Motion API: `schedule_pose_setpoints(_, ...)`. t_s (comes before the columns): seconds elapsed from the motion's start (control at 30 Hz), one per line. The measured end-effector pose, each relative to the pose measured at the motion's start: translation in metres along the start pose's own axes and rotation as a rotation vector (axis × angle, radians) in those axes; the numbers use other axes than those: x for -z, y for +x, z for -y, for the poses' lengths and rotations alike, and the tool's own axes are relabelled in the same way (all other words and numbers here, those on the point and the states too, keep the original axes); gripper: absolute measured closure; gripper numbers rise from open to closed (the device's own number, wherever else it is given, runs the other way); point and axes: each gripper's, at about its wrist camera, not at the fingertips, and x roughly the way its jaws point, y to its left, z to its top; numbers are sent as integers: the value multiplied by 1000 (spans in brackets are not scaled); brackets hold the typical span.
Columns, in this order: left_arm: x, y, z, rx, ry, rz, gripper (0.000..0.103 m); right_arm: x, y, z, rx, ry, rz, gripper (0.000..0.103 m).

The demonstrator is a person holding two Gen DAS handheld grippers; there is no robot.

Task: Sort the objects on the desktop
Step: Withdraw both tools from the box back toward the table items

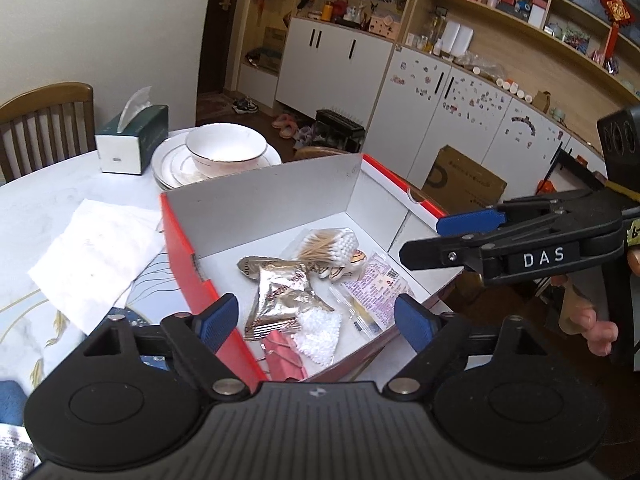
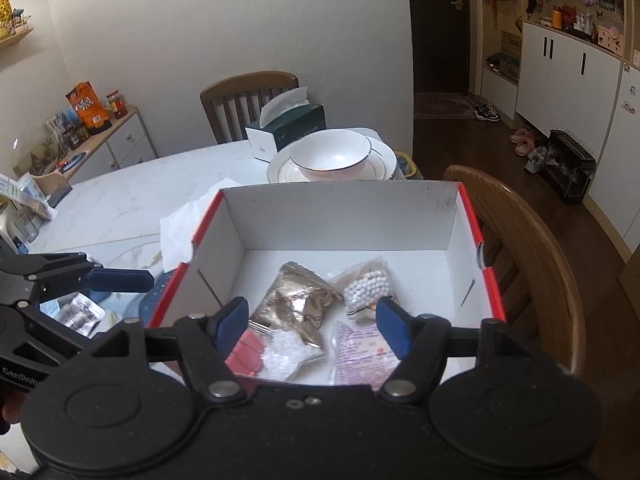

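1. Left wrist view: the left gripper (image 1: pixel 316 322) is spread wide with nothing between its pads, above the near edge of the red-and-white box (image 1: pixel 256 196) on the worktop (image 1: pixel 52 196). Ahead of it in the box lie a foil packet (image 1: pixel 282 292), cotton swabs (image 1: pixel 330 244) and a pink pack (image 1: pixel 282 354). The right gripper (image 1: pixel 432 240) hovers to its right, spread.
2. Right wrist view: the right gripper (image 2: pixel 310 326) is spread and empty over the same box (image 2: pixel 340 208); the foil packet (image 2: pixel 298 300) lies just ahead between its pads, a bowl (image 2: pixel 330 156) beyond.
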Motion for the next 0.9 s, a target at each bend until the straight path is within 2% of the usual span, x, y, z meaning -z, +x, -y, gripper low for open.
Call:
schedule_pose_setpoints(0.1, 3, -11, -7, 0, -16, 19, 16, 3, -3, -12, -3, -7, 16, 33)
schedule_pose_setpoints(0.2, 6, -22, -12, -43, 2, 27, 15, 6, -6, -26, -14, -21, 41, 33)
schedule_pose_setpoints(0.33, 14, -38, -25, -65, 4, 32, 10, 10, -6, -47, -30, -38, 54, 31)
schedule_pose_setpoints(0.43, 21, -52, -39, -78, -20, 47, 1, 11, -2, -64, -33, -51, 54, 27)
schedule_pose_setpoints(0.67, 39, -82, -78, -149, -61, 60, 0, 18, 12, -115, -112, -92, 12, 24)
schedule_pose_setpoints(0.9, 60, -112, -124, -234, -109, 68, 0, 23, 29, -168, -139, -114, -6, 23)
